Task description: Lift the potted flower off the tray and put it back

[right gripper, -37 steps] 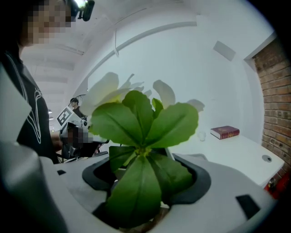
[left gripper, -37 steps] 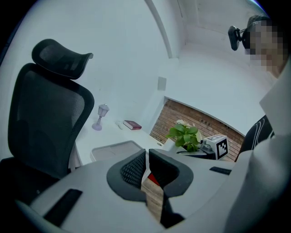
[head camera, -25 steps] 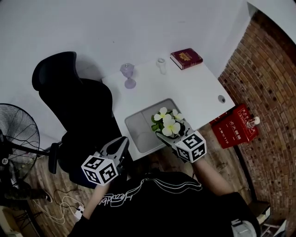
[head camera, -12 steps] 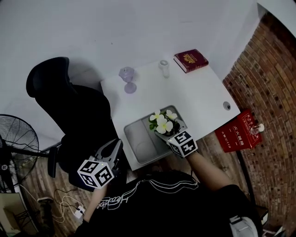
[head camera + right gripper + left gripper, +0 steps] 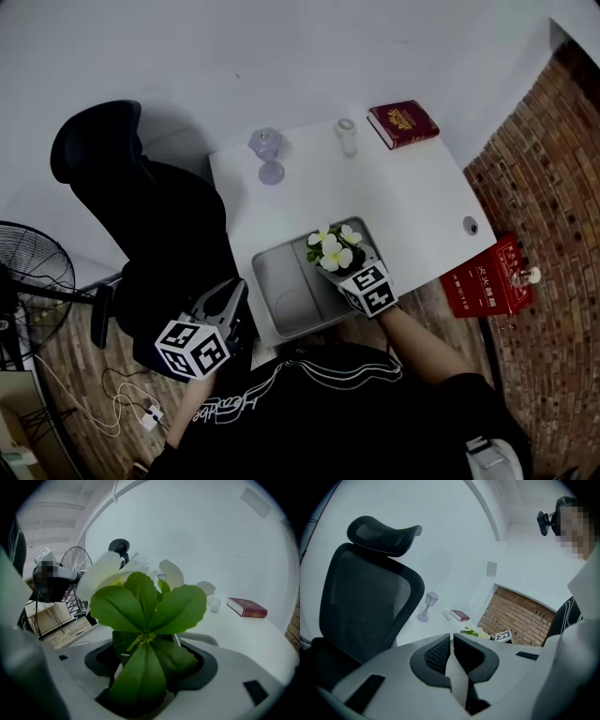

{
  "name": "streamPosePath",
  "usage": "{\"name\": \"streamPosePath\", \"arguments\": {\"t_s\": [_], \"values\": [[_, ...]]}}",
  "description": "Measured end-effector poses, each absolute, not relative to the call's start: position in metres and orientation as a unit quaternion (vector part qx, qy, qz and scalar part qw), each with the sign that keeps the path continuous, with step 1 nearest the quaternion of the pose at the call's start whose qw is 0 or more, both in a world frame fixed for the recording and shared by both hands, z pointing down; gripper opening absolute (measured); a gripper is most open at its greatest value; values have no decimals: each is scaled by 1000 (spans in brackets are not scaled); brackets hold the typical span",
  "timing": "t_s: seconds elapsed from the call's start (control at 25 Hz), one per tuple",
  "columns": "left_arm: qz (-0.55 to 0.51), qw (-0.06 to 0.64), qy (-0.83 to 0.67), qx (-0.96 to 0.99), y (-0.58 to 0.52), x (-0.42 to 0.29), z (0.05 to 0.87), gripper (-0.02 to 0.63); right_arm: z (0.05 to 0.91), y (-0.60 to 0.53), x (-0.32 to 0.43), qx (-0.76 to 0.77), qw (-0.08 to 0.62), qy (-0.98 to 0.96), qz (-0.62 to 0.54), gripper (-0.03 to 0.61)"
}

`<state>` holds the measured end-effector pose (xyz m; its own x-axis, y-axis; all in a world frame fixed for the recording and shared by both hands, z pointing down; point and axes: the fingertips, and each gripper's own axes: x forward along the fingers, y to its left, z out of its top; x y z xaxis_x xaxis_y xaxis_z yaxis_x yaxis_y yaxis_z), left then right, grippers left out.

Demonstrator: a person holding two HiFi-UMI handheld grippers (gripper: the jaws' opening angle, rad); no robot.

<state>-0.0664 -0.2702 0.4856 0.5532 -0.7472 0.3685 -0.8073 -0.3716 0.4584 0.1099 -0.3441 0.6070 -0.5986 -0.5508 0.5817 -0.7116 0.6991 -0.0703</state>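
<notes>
Three small things stand on the white table beyond the grey, round-cornered tray: a see-through purple goblet, a little glass and a red book. I see a black mesh chair left of the tray. My right gripper grips the flower over the tray's right end. Its broad green leaves hide the pot, so I can't tell if it touches down. My left gripper is squeezed closed and empty, off the tray's left corner.

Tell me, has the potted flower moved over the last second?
Yes. Held in the right gripper, the potted flower has sunk lower, toward the right end of the tray.
</notes>
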Motion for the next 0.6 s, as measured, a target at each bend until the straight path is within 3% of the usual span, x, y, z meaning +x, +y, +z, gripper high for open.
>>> {"name": "streamPosePath", "arguments": {"t_s": [0.28,0.4,0.6], "values": [[46,302,-471,827,-274,-70,484,46,613,-347,109,353,278,-883,134,356],[46,299,-470,829,-274,-72,483,46,609,-346,109,353,272,-883,143,422],[46,294,-463,835,-266,-76,481,46,593,-340,115,367,244,-885,147,460]]}}
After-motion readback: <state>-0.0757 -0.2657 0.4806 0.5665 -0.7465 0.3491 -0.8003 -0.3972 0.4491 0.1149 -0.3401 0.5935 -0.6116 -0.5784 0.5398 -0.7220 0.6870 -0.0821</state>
